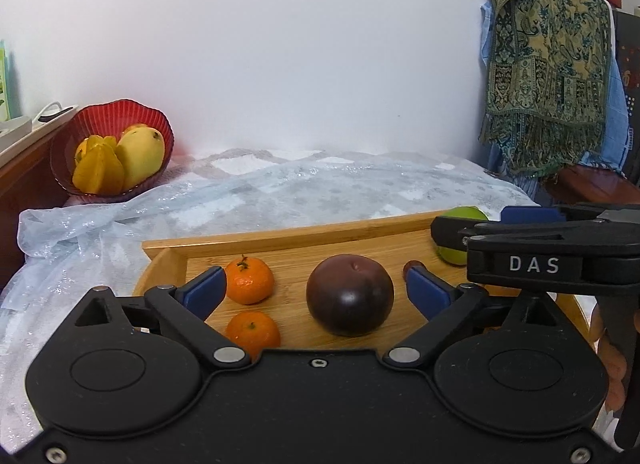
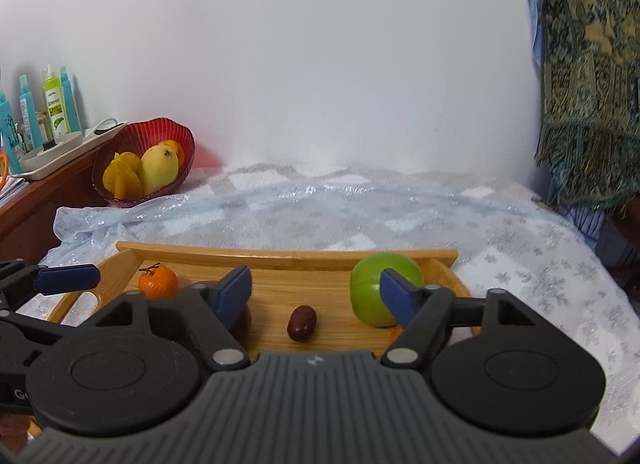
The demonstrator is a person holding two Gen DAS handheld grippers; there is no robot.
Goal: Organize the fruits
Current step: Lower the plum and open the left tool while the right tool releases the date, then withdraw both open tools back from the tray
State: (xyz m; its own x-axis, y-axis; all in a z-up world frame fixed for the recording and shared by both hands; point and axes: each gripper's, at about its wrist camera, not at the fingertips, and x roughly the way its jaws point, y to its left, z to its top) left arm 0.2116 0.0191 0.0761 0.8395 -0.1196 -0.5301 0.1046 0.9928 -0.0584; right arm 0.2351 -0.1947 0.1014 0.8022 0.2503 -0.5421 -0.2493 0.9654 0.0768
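Now, from the left wrist, the left gripper spreads empty fingers around a dark purple round fruit on the bamboo tray, while from the right wrist the right gripper gapes empty above a small brown date beside a green apple.

White wall; patterned shawl hanging right; wooden shelf left.

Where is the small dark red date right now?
In the right wrist view the date lies on the wooden tray, near its front middle, left of the green fruit, apart from it.
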